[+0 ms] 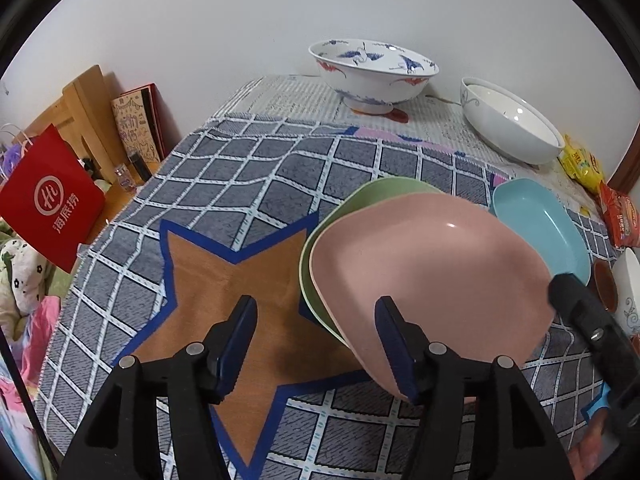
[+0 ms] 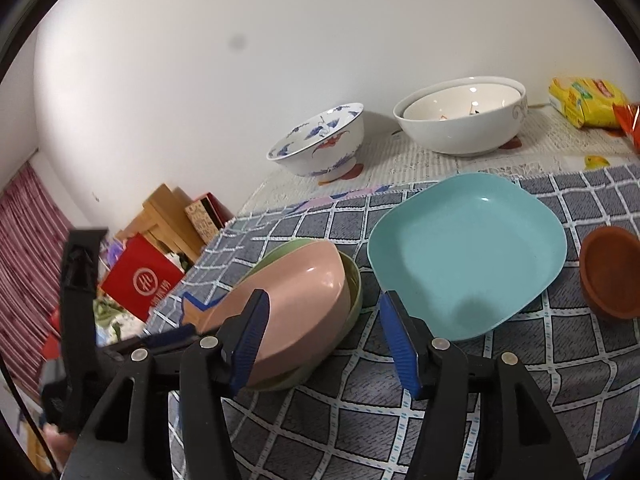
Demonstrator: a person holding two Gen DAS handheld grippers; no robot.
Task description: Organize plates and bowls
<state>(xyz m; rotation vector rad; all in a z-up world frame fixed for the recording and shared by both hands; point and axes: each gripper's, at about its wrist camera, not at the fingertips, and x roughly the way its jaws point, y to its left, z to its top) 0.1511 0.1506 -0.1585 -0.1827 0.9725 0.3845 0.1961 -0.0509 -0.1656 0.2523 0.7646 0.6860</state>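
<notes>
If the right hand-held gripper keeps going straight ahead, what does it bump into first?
Probably the square turquoise plastic plate, lying flat on the checked tablecloth just ahead of the open right hand-held gripper; depth is uncertain.

A glossy pink rounded-square plastic plate (image 1: 432, 280) sits tilted inside a pale green plate of the same shape (image 1: 320, 240), its near edge raised. Just beside them to my right lies a light blue rounded-square plate (image 2: 468, 256), flat on the checked cloth. Near that one sits a small brown round dish (image 2: 610, 272). Toward the wall stand a white footed porcelain bowl painted with blue cranes (image 1: 372, 72) and a large plain white bowl (image 2: 460, 120) with a smaller white bowl nested inside.
</notes>
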